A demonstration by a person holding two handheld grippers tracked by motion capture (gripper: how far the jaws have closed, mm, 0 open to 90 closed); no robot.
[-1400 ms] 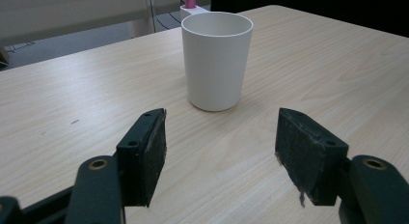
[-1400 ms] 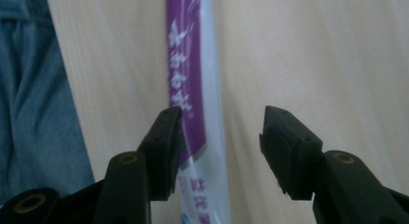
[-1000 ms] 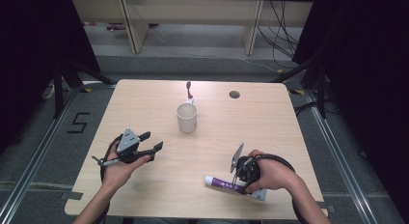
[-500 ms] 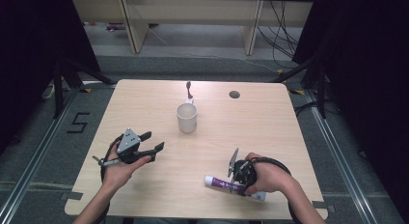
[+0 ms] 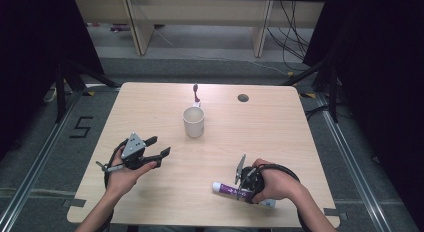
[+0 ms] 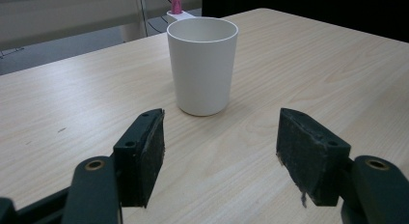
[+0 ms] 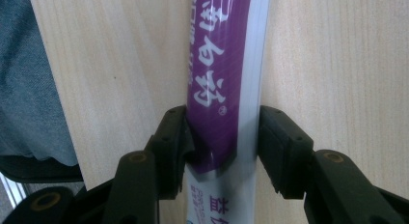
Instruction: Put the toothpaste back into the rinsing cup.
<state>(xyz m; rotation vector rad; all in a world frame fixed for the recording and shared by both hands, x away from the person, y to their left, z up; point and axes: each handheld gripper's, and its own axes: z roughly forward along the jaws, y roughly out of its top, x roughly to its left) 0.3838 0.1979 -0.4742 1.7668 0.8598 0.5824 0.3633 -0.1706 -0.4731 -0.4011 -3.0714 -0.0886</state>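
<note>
A purple and white toothpaste tube (image 5: 224, 189) (image 7: 224, 64) lies flat near the table's front right edge. My right gripper (image 5: 246, 186) (image 7: 222, 151) points down over its middle. Its jaws have just been closing, and both pads now press on the tube's sides. My left gripper (image 5: 159, 146) (image 6: 219, 156) rests at the front left, open with nothing between its jaws, aimed at a white cup (image 5: 193, 122) (image 6: 202, 64) standing upright mid-table. A pink toothbrush (image 5: 196, 94) (image 6: 176, 2) lies just behind the cup.
The wooden table (image 5: 280, 137) has a small round cable hole (image 5: 243, 98) at the back right. A dark cable loops around each hand. The tube lies close to the table's front edge; a grey floor with rails surrounds the table.
My right gripper has shifted slightly toward the front edge and settled onto the tube, its jaws narrowing around it. The left gripper, the cup and the toothbrush have stayed put.
</note>
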